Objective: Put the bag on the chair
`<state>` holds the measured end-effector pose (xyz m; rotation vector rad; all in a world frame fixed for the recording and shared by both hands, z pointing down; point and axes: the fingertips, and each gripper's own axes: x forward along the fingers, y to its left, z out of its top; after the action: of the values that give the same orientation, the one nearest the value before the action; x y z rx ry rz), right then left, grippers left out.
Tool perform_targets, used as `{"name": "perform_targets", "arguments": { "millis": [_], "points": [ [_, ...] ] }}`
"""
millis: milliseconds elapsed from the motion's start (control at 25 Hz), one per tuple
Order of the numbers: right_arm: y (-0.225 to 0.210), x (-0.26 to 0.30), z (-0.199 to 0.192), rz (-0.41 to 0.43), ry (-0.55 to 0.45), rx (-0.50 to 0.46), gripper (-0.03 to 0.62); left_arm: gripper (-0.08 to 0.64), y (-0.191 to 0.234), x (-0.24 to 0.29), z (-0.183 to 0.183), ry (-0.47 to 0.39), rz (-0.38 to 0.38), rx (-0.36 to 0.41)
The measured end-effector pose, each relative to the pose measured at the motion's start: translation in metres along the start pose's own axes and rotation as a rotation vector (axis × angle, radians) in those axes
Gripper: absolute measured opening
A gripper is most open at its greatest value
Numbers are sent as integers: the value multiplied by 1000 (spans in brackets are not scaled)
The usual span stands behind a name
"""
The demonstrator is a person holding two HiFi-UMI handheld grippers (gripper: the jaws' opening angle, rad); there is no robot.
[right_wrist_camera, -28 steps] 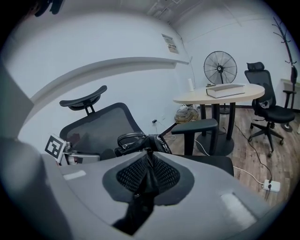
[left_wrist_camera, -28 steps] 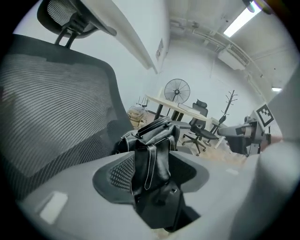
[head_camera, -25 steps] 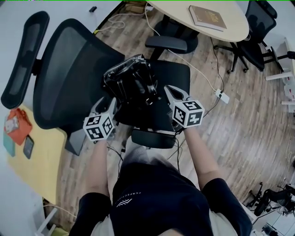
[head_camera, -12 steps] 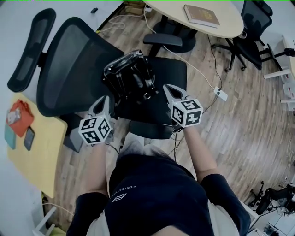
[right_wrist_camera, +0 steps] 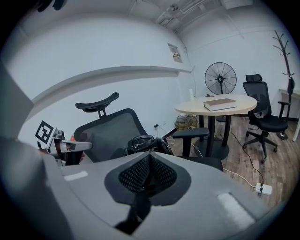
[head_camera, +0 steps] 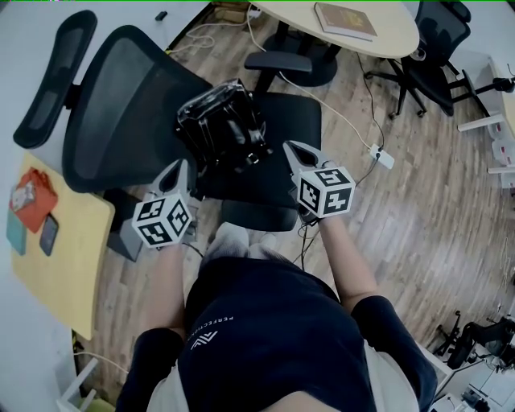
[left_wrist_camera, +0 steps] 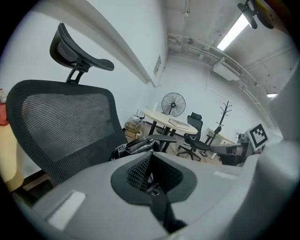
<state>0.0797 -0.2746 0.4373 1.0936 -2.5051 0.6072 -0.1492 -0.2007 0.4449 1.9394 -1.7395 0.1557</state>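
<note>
A glossy black bag [head_camera: 221, 127] rests on the seat of a black mesh office chair [head_camera: 133, 105], against its backrest. The bag [left_wrist_camera: 133, 146] shows just past the left jaws, and the bag [right_wrist_camera: 147, 142] also shows above the right jaws. My left gripper [head_camera: 179, 172] hangs shut and empty near the seat's front left corner, short of the bag. My right gripper [head_camera: 291, 150] is shut and empty at the seat's front right, also clear of the bag.
A round beige table [head_camera: 354, 32] with a book [head_camera: 344, 20] stands behind the chair. A second black chair [head_camera: 438, 60] is at the back right. A yellow table [head_camera: 56, 241] with an orange item [head_camera: 30, 199] lies left. A white cable and power strip [head_camera: 381, 156] run across the wood floor.
Both grippers have drawn back from the bag toward the seat's front edge. The left jaws have gone from partly open to shut. The bag stays on the seat.
</note>
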Motion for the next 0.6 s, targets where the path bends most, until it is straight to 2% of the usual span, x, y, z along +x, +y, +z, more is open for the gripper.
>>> {"name": "perform_targets", "arguments": {
  "millis": [600],
  "points": [
    [7, 10, -3, 16, 18, 20, 2, 14, 8, 3, -3, 17, -3, -25]
  ]
}}
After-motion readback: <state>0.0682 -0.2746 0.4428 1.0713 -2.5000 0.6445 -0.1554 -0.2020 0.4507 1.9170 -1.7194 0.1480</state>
